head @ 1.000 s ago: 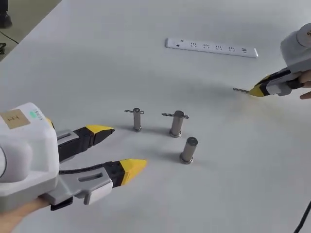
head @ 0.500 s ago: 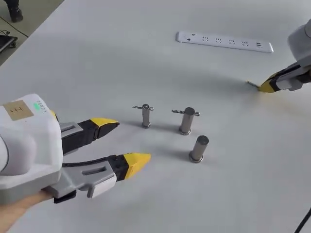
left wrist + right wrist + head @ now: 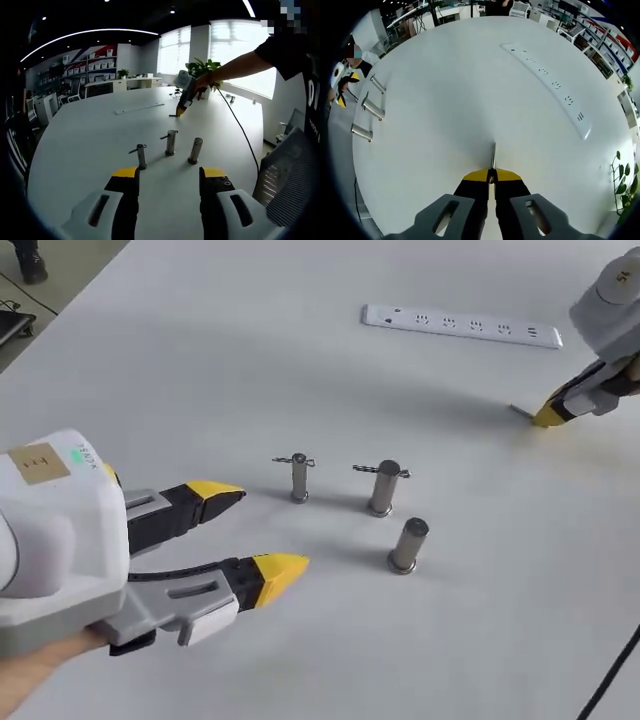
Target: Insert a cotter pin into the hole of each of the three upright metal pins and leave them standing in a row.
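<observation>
Cotter pin point(image 3: 493, 156), likely light and slippery, is pinched by one end in the right gripper point(image 3: 491, 176); left gripper point(image 3: 168, 173) gapes empty.

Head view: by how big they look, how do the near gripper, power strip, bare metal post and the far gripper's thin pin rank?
1. the left gripper, enlarged by nearness to the camera.
2. the power strip.
3. the bare metal pin.
4. the cotter pin, held by the right gripper.
</observation>
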The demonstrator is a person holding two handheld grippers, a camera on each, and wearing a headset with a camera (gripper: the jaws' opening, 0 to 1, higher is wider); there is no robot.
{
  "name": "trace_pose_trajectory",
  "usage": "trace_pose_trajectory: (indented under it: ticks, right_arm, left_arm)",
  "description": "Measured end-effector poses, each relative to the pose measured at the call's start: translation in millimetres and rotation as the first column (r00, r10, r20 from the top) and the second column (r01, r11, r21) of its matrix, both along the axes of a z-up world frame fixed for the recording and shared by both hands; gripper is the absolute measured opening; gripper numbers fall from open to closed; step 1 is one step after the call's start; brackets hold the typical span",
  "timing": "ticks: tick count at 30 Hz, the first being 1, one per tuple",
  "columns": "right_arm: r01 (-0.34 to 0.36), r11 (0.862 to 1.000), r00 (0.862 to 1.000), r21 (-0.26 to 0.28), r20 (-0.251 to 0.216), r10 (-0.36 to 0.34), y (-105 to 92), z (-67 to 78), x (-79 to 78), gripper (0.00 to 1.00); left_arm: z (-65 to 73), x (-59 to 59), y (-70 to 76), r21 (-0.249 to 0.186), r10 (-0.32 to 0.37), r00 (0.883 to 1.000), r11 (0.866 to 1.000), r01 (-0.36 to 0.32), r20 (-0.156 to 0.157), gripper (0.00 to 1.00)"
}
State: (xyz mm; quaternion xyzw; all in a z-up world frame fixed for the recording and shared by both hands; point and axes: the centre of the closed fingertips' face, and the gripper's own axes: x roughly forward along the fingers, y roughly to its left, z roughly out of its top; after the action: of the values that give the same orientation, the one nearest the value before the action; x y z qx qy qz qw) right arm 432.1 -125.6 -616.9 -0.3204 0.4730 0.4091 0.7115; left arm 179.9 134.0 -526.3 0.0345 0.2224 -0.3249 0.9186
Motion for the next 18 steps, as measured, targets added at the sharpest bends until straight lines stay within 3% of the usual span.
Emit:
trace_pose_trajectory:
  ticks: [6, 18]
  right_arm:
    - [-0.076, 0.995, 0.997, -0.057, -0.002, 0.076, 0.8, 1.6, 1.9, 0.0]
    - [-0.114, 0.992, 0.991, -0.062, 0.057, 0.117, 0.7, 7.0, -2.0, 0.0]
  left_arm:
    - [0.8, -0.6, -0.6, -0.002, -0.003, 1.0, 1.0, 0.003, 0.001, 0.47]
    - [1.3, -0.8, 4.1, 0.025, -0.002, 1.0, 1.0, 0.002, -0.013, 0.45]
